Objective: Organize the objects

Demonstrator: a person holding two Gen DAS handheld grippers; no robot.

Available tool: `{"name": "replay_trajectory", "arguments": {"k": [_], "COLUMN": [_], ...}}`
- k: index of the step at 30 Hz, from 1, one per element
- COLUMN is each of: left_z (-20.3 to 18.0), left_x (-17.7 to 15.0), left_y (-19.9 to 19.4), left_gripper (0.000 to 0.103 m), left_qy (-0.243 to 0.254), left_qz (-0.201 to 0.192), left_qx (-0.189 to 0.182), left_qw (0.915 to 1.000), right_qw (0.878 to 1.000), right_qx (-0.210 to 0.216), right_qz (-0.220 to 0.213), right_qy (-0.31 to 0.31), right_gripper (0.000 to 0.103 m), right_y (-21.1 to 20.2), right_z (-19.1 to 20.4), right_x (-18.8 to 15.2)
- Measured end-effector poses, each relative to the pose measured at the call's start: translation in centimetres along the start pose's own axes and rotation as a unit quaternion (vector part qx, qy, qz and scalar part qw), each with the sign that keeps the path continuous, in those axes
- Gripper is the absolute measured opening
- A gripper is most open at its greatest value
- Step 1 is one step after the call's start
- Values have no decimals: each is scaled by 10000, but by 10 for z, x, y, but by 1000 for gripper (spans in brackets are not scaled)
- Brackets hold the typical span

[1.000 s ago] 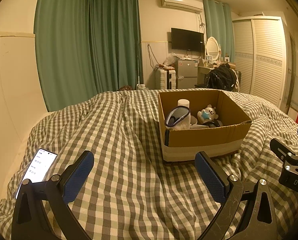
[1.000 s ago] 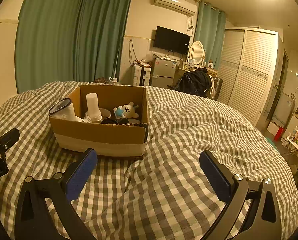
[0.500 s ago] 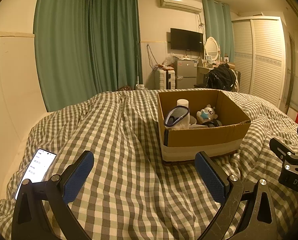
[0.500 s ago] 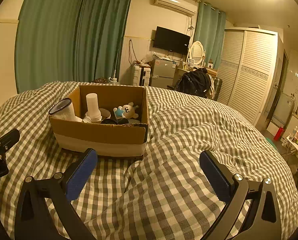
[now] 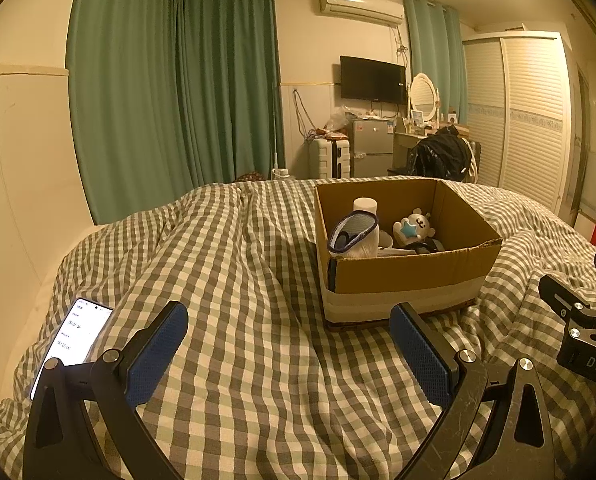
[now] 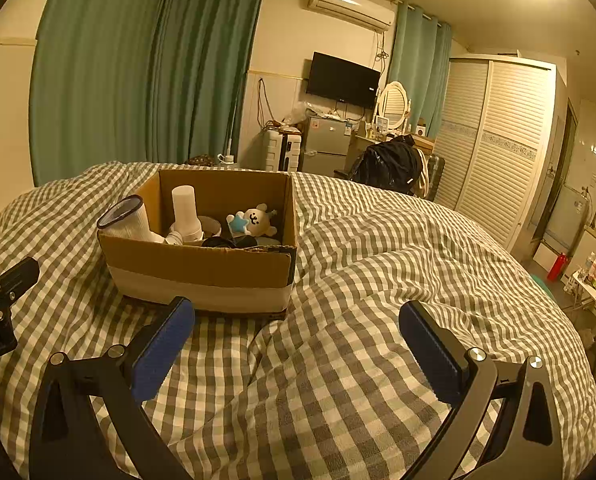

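Almost nothing changes over the last second, and that is the story here. The left gripper (image 5: 287, 344) hangs over the checked duvet (image 5: 257, 272) with its blue pads spread wide and nothing between them. The right gripper (image 6: 298, 340) is the same: pads well apart, empty, no drift against a second ago.

The cardboard box (image 6: 201, 264) sits on the bed at about one o'clock from the left gripper and eleven o'clock from the right, exactly where it was. Inside it, a rolled white sock (image 6: 125, 220) leans at the left wall, a white bottle (image 6: 185, 208) stands upright behind it, and a small plush toy (image 6: 253, 220) lies toward the right. Something dark rests low at the front; I can't tell what it is.

At nine o'clock from the left gripper, a lit phone (image 5: 75, 340) lies on the duvet, well apart from the box.

With no loose items on the duvet, this reads as a pause: either the packing is done or it hasn't started unloading.
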State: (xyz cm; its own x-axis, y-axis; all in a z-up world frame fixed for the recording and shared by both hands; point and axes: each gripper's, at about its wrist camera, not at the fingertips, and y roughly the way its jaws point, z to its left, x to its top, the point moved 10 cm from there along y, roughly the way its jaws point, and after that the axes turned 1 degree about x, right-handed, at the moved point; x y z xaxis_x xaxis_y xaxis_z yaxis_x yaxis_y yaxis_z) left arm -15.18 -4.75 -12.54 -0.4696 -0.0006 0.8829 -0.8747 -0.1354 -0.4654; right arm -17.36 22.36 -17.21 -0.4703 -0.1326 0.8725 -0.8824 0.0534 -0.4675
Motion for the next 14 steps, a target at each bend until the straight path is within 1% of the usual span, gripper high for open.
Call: {"name": "replay_trajectory", "arguments": {"k": [14], "left_z": [0], "left_x": [-1], "left_y": [-1], "left_gripper": [103], "left_qy": [-14], "left_qz": [-34], "left_qx": [7], "left_qw": [10000], "right_qw": [10000], "right_qx": [-10], "right_qz": [12], "right_qy": [-19], "right_gripper": [103], "right_y": [1], "right_z": [2], "right_x": [0]}}
